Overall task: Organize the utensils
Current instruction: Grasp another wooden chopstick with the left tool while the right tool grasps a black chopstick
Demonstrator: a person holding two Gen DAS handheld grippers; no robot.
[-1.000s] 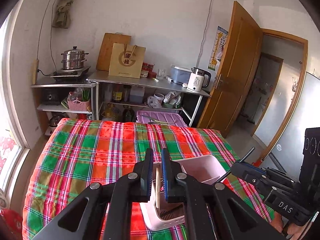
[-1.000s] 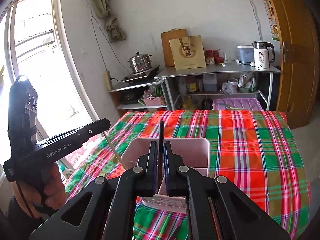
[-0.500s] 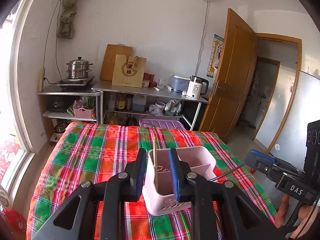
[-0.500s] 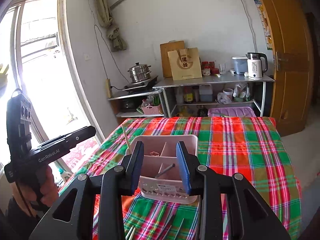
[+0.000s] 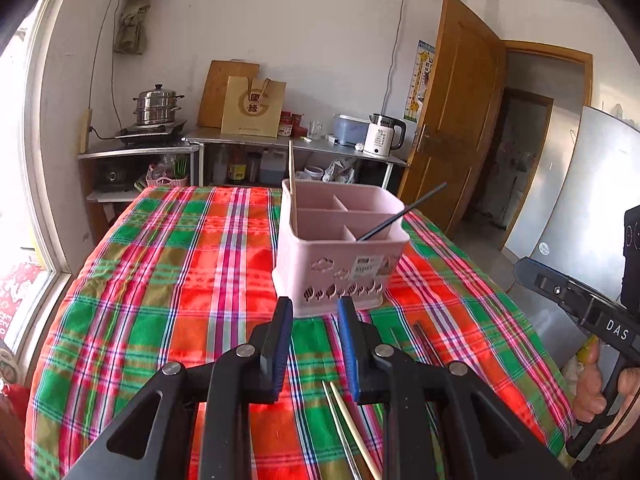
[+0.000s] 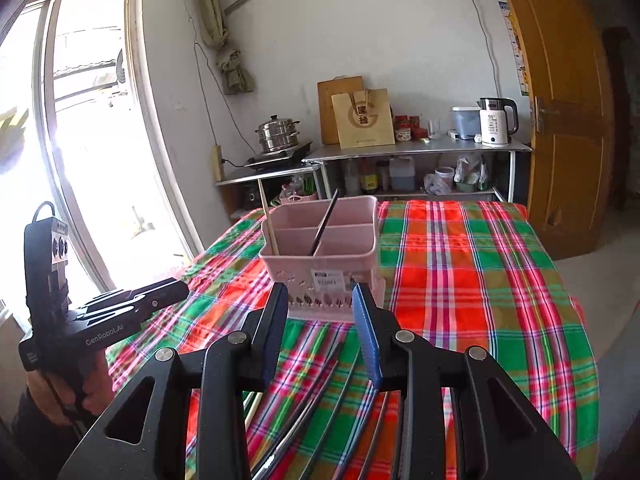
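Both grippers have released and withdrawn: the left gripper [image 5: 313, 344] and right gripper [image 6: 320, 334] now stand spread and empty. The pink plastic divided utensil caddy [image 5: 340, 248] at 12 o'clock holds the pale wooden chopstick [image 5: 292, 184] and black chopstick [image 5: 404, 212]. More chopsticks await. Legible: "GenRobot.AI", "DAS".

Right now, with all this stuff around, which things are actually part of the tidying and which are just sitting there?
Part of the job:
pink caddy
wooden chopstick standing in it
black chopstick leaning in it
loose chopsticks on the plaid cloth
left tongs and right tongs, both open and empty

Just lying about:
kettle
steamer pot
paper bag
cutting board
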